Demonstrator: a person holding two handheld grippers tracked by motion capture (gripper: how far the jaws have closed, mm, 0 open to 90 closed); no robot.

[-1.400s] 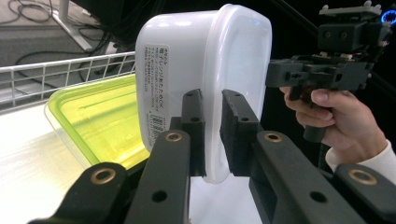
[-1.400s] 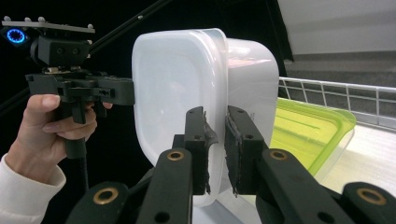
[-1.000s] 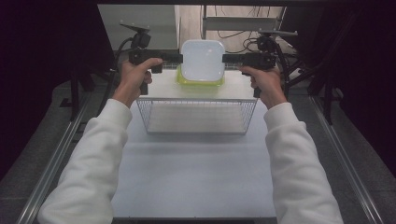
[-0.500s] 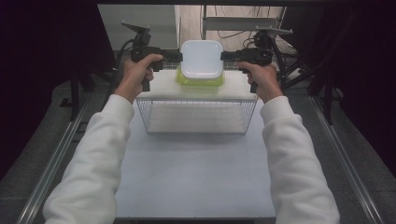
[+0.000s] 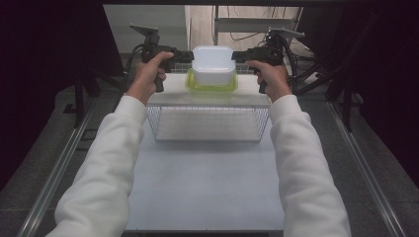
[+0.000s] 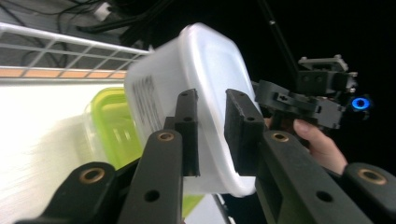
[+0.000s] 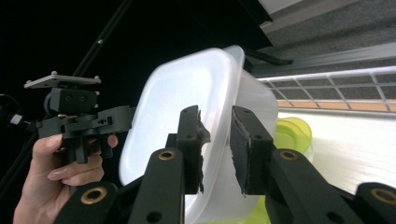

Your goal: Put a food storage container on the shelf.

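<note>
Hovering at the far end of the worktop in the high view, the white container sat tilted above a yellow-green container, just beyond the wire basket. The left tongs met its left rim and the right tongs its right rim, each held by a hand on a white-sleeved arm. From here the gap between the jaws was too small to judge.

Seen from the left gripper view, the left tongs stood with their two black jaws a little apart, the white container's rim running between them. Those jaws had just been opening, and I could not tell whether the pads touched the plastic. The yellow-green container lay lower, on the pale surface, and the right tongs showed beyond in a hand.

Looking along the right gripper view, the right tongs were likewise slightly parted around the white container's wall, their jaws having just been opening too. Whether they pressed on it stayed unclear. The yellow-green container peeked out behind, and the left tongs appeared at the far rim.
</note>
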